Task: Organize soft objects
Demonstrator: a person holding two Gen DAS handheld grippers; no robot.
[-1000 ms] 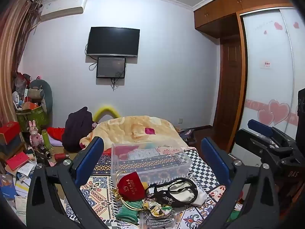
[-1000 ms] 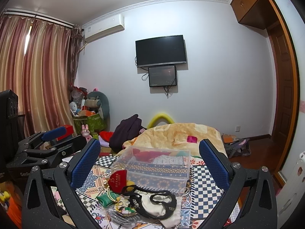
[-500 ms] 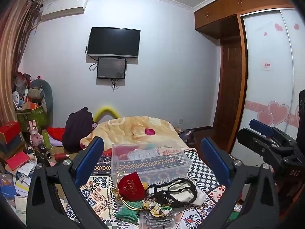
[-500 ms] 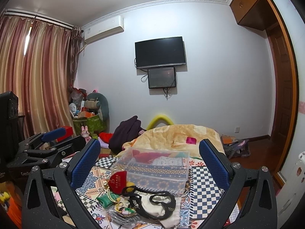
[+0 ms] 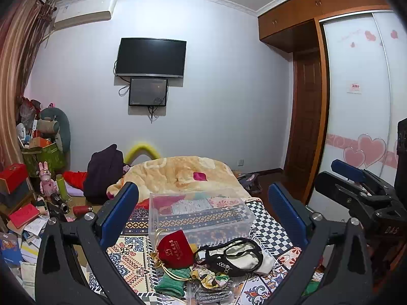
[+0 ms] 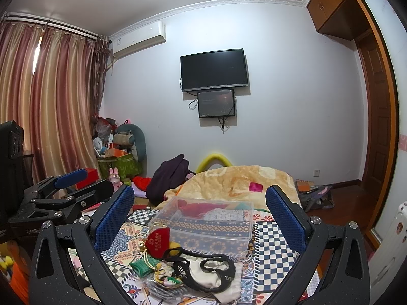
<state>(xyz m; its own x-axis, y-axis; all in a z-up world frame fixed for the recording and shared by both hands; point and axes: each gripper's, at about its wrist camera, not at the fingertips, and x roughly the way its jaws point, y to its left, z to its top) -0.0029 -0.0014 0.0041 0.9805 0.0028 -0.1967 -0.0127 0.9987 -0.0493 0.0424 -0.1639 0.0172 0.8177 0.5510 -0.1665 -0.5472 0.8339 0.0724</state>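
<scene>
**Left wrist view: both tongs spread, nothing gripped**

Left tongs (image 5: 203, 213) and right tongs (image 6: 199, 213) are held wide apart above the soft pile (image 5: 203, 269), heaped before the clear bin (image 5: 201, 216) on the patterned bedspread (image 5: 129, 256). "DAS" is read on the right tool.

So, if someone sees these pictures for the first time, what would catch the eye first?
Probably the heap of soft things near the front of the patterned bedspread: a red drawstring pouch, a green scrunchie and a white cloth with black straps. Just behind it stands a clear plastic box. Both the left hand-held gripper and the right hand-held gripper frame the scene, wide open and holding nothing.
</scene>
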